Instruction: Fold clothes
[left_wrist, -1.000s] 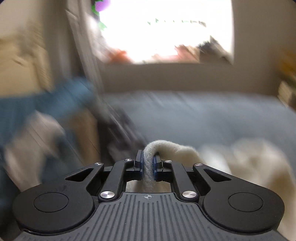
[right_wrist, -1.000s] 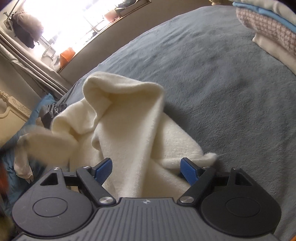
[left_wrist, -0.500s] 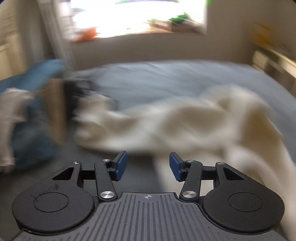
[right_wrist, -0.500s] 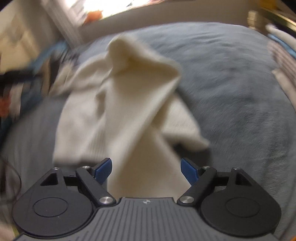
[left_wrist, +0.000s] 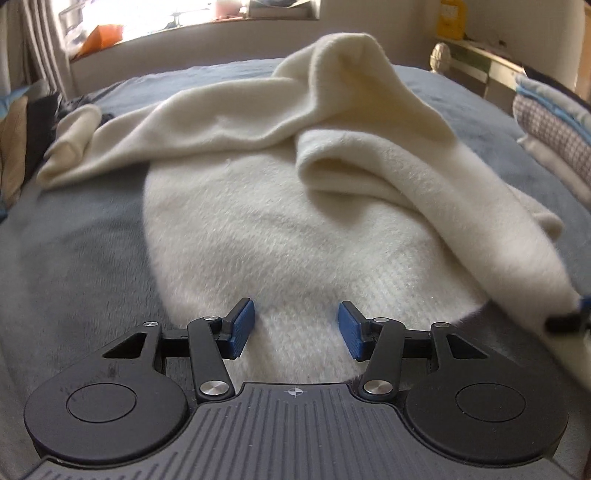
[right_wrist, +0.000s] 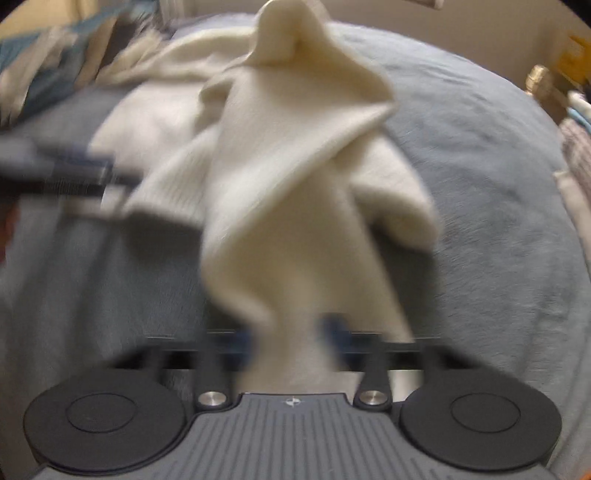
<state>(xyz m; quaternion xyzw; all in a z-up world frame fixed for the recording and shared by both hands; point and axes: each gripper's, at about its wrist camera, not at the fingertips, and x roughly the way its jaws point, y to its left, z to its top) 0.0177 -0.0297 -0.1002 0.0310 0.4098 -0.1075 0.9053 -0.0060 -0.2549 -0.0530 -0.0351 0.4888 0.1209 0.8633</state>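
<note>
A cream fuzzy sweater (left_wrist: 280, 206) lies crumpled on the grey-blue bed cover (left_wrist: 74, 236). My left gripper (left_wrist: 296, 325) is open and empty, its blue pads just above the sweater's ribbed hem. In the right wrist view my right gripper (right_wrist: 295, 332) is blurred by motion; its jaws have closed in around a strip of the sweater (right_wrist: 295, 206), which rises from between them. The right gripper's tip also shows at the right edge of the left wrist view (left_wrist: 570, 319), holding the sweater's edge.
A stack of folded clothes (left_wrist: 554, 125) sits at the right of the bed. A heap of dark and blue clothes (left_wrist: 22, 140) lies at the left. A windowsill (left_wrist: 184, 22) and a wooden shelf (left_wrist: 480, 62) stand behind the bed.
My left gripper let go of the sweater, opened and dropped down over its hem. My right gripper, open before, has closed on a strip of the sweater and is moving.
</note>
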